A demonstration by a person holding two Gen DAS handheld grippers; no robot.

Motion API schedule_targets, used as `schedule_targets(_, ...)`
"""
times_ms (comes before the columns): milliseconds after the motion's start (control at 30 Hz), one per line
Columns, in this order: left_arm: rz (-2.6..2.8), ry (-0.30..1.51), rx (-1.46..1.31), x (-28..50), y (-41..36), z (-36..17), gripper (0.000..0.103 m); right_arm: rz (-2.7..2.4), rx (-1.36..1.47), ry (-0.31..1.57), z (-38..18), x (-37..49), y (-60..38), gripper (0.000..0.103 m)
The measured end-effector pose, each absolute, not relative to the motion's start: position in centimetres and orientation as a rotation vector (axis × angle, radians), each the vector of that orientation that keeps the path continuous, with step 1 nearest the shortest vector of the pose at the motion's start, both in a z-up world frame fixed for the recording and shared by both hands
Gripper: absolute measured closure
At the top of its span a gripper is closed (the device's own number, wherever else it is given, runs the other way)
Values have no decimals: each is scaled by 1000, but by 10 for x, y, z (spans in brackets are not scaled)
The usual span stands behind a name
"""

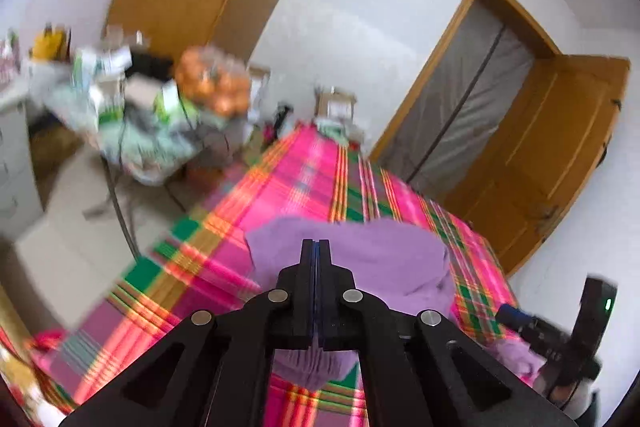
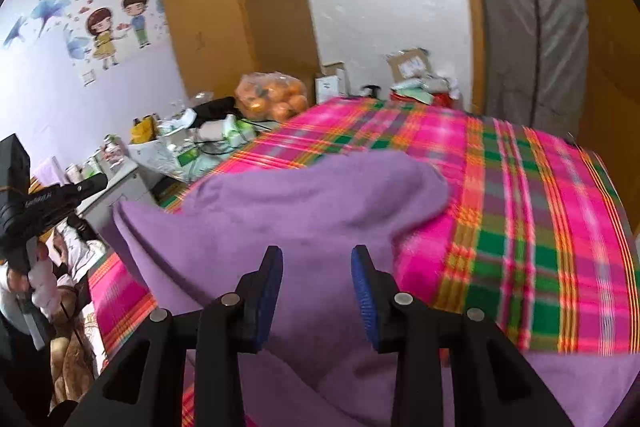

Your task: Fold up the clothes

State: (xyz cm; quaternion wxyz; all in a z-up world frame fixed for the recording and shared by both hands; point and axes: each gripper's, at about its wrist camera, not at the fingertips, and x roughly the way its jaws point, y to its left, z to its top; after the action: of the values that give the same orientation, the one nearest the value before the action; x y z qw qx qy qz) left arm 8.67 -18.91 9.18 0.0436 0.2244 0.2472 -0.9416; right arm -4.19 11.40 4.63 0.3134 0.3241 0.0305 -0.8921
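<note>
**Ana:** Purple garment (image 1: 360, 259) first — in the left wrist view it lies bunched on the pink plaid bed cover (image 1: 280, 183). The left hand-held gripper (image 1: 317, 247) has its fingers pressed together, and purple cloth hangs bunched below them, so I judge it is pinching a fold of the garment. The other tool shows at the lower right edge, with a green light on it.

**Ben:** And how far along is it?

**Ana:** The cloth looks lumpy and raised, not a flat folded stack. So I'd say folding is under way and unfinished, though the view is blurred.

**Ben:** Right wrist view?

**Ana:** The right hand-held gripper (image 2: 317, 255) stands wide apart, blue pads showing, nothing between them. It hovers just over the purple garment (image 2: 304, 195), which rises in a hump and spreads toward the near edge of the bed cover (image 2: 520, 227). A desk (image 2: 132, 163) beside the bed carries boxes and a bag of oranges (image 2: 272, 99).

**Ben:** Any writing?

**Ana:** Some lettering on the left tool (image 2: 48, 201) at the edge of that view, too small to read. The wall stickers (image 2: 116, 27) show cartoon figures — no legible words.
</note>
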Motion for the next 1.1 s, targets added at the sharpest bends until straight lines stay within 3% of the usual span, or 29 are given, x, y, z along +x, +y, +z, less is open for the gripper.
schedule_targets(200,-2828,906,888,86,-186,54,101,-2199,783,254,56,-69,48,66)
schedule_targets(400,-2720,1118,961,80,-200,28,76,-1992,752,482,49,-103,-33,59)
schedule_targets(500,-2679,1184,948,76,-209,26,57,-1871,757,583,37,-121,-75,55)
schedule_targets(600,-2631,1261,998,69,-214,20,55,-1778,789,664,17,-141,-110,54)
schedule_targets(833,-2571,1363,1109,54,-213,6,57,-1643,936,769,-38,-181,-150,54)
schedule_targets(867,-2582,1349,1097,52,-213,8,59,-1634,951,742,-37,-183,-148,67)
schedule_targets(900,-2593,1335,1085,51,-213,11,71,-1628,965,719,-35,-185,-146,77)
schedule_targets(933,-2603,1321,1073,50,-213,13,91,-1638,971,713,-32,-186,-145,96)
schedule_targets(967,-2614,1307,1061,48,-213,15,100,-1649,974,708,-28,-186,-143,97)
schedule_targets(1100,-2655,1250,1012,43,-213,23,100,-1795,877,642,10,-192,-129,97)
